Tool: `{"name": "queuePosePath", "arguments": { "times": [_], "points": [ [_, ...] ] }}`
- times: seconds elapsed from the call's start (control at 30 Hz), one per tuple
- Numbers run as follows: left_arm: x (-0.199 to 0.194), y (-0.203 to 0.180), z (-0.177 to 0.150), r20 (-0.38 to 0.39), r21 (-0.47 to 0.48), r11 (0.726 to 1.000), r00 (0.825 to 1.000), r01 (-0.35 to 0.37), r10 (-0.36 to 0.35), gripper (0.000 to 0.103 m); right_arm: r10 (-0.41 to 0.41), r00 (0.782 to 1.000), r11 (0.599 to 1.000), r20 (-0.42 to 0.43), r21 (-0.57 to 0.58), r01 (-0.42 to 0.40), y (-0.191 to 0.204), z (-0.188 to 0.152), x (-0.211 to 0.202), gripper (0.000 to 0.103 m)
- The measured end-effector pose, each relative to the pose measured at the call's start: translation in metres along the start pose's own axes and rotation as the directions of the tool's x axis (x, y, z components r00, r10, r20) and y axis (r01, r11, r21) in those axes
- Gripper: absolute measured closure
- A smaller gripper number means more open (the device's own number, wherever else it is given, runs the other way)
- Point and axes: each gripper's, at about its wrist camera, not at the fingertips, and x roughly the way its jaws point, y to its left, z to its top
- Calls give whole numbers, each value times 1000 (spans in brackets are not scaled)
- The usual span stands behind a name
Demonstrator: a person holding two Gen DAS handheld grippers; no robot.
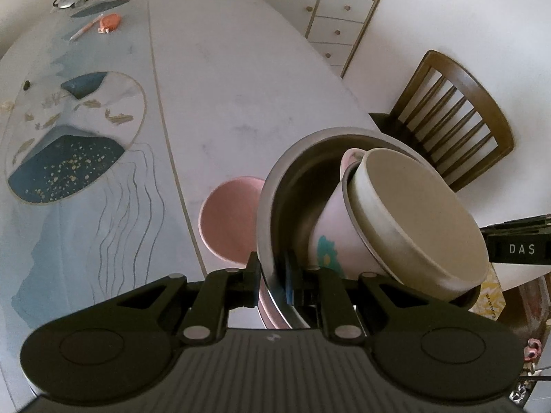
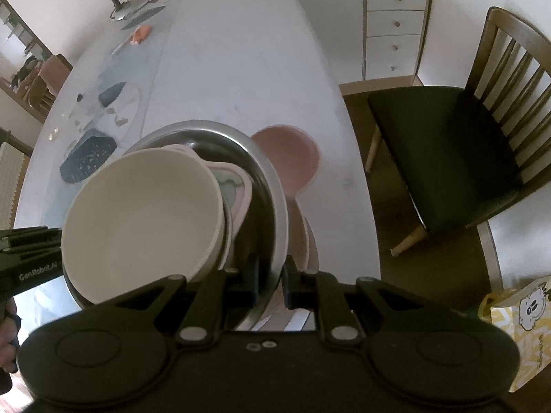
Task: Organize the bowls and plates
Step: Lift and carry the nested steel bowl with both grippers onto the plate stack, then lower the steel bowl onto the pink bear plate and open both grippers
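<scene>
A large steel bowl (image 1: 275, 189) is held above the table by both grippers on opposite sides of its rim. My left gripper (image 1: 272, 280) is shut on the rim. My right gripper (image 2: 270, 280) is shut on the rim of the same steel bowl (image 2: 279, 206). Inside it lie a tilted pink bowl with a teal print (image 1: 330, 230) and a beige bowl (image 1: 413, 213) nested in it; the beige bowl (image 2: 141, 220) fills the left of the right wrist view. A pink bowl (image 1: 227, 220) sits on the table below, also in the right wrist view (image 2: 289, 155).
The grey table (image 1: 224, 86) carries a round blue-and-gold placemat (image 1: 69, 137), an orange item and pen (image 1: 110, 22), and a lamp base at the far end. A wooden chair (image 2: 447, 137) stands right of the table, a drawer cabinet (image 1: 337, 24) beyond.
</scene>
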Motion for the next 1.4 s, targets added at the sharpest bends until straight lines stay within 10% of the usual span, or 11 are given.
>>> {"name": "queuePosePath", "arguments": {
  "times": [1.13,1.4],
  "points": [
    [1,-4,-5,19,17,1000,1000,-19,19,90,-32,999,999,28,40,31,-5,-9,7,71],
    [-16,4,-11,58,15,999,998,-41,40,69,-43,997,998,58,42,40,1,-15,-4,63]
  ]
}}
